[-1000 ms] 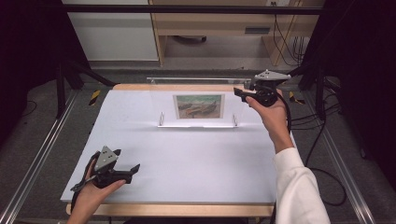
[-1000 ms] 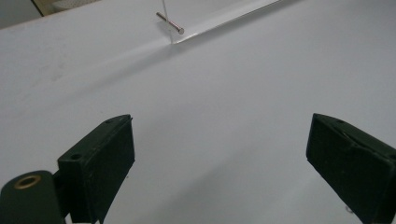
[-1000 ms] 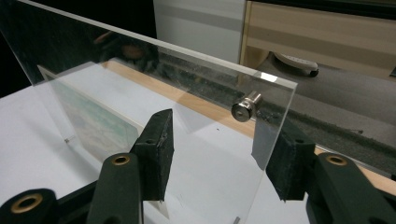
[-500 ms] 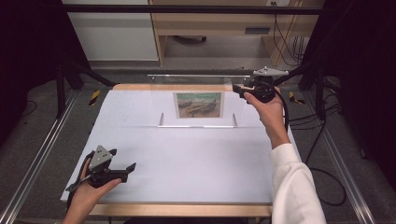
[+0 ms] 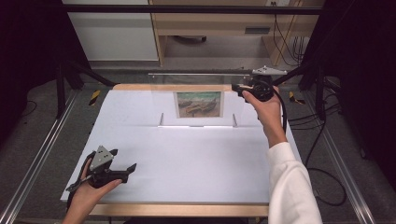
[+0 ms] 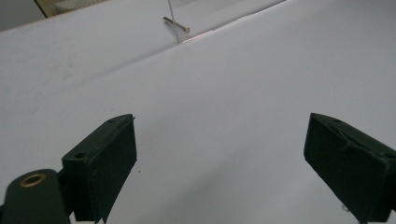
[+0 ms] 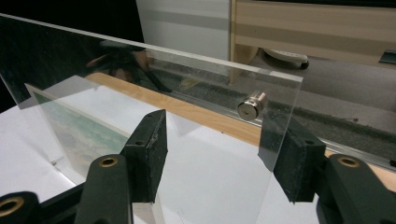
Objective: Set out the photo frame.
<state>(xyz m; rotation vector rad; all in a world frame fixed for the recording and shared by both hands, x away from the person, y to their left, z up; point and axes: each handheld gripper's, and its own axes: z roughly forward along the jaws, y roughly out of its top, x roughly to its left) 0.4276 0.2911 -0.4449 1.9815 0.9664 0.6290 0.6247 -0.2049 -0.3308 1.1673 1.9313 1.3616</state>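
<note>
A clear frame [image 5: 201, 100] stands upright in the upper middle of the high view, on the far part of the white table [image 5: 187, 158]. A print [image 5: 198, 103] of boats sits between its clear panes, and small metal feet show at its lower edge.

The right gripper [image 5: 239, 87] is at the frame's upper right corner in the high view, held by a hand in a white sleeve [image 5: 292, 186]. In the right gripper view the frame's [image 7: 154, 98] side edge runs down between the two black jaws. The jaws have just been opening; a gap shows between the left pad and the pane, while the right pad lies behind the pane's edge, so contact there cannot be told. A metal stud [image 7: 251, 105] sits in the pane near that corner.

The left gripper [image 5: 127, 170] rests low at the lower left of the high view, near the table's front edge and well apart from the frame. In the left gripper view its jaws stand wide with nothing between them, over bare table [image 6: 224, 121].
</note>
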